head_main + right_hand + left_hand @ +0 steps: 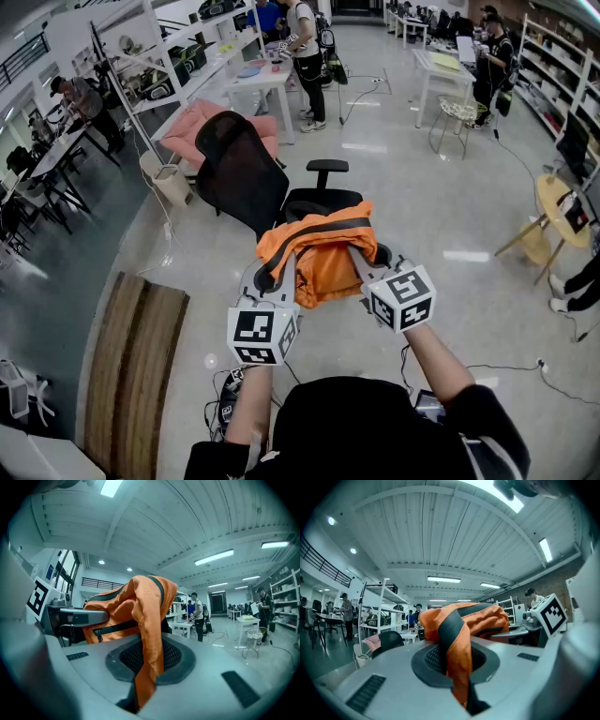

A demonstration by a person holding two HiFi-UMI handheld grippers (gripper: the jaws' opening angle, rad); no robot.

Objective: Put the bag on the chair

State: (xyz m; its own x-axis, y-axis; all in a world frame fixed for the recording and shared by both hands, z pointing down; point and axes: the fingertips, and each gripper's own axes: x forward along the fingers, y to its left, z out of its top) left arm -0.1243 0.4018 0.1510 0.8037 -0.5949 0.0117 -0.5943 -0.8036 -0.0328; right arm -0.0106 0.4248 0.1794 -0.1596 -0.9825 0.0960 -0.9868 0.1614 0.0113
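An orange bag (322, 248) with black straps hangs in the air between my two grippers, just in front of and above the seat of a black office chair (246, 176). My left gripper (277, 278) is shut on the bag's left strap (454, 658), which runs down between its jaws. My right gripper (361, 264) is shut on the bag's right strap (147, 667). In the left gripper view the bag (480, 618) bulges ahead, with the right gripper's marker cube (553, 613) beyond it. The chair seat is mostly hidden behind the bag.
A pink padded seat (202, 127) and white bin (169, 178) stand behind the chair. White tables (267, 75) and shelving (169, 56) with people line the back. A wooden board (136, 361) lies on the floor at left. A round yellow table (562, 211) is at right.
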